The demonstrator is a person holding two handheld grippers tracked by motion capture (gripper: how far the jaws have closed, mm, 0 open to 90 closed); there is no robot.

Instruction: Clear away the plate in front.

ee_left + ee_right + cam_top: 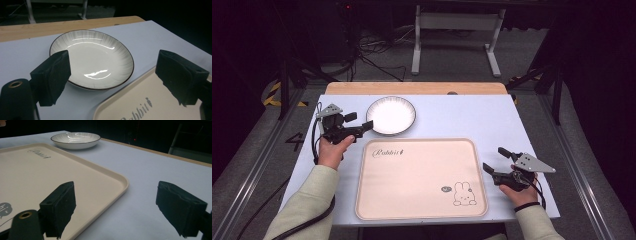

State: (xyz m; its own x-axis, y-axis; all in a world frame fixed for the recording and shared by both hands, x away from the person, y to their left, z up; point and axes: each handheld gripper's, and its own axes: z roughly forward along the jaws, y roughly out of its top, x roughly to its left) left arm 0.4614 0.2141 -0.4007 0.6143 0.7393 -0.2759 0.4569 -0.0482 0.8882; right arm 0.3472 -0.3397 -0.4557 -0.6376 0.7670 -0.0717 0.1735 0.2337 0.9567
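The left gripper (358, 121) is held in the person's left hand (333, 147) at the near-left edge of the white plate (391, 115), its jaws spread wide with nothing between them. In the left gripper view the plate (95, 60) lies just ahead of this gripper: one jaw overlaps the plate's near-left rim in the picture, though whether it touches cannot be told, and the other jaw hangs over the corner of the beige tray (130, 105), which sits just beside the plate on that jaw's side. The plate is shallow, with fine radial lines and a dark edge, and rests flat on the pale blue table cover (462, 117). The right gripper (496, 160) is held in the right hand (518, 192) just outside the tray's (377, 200) right edge, well apart from the plate, and its jaws also stand open and empty. In the right gripper view one jaw hangs over the tray's (82, 170) rim and the other over bare table cover (150, 170), with the plate (75, 140) far ahead beyond the tray's far corner. The tray carries a printed word near the plate and a rabbit drawing (463, 194) toward the right gripper.
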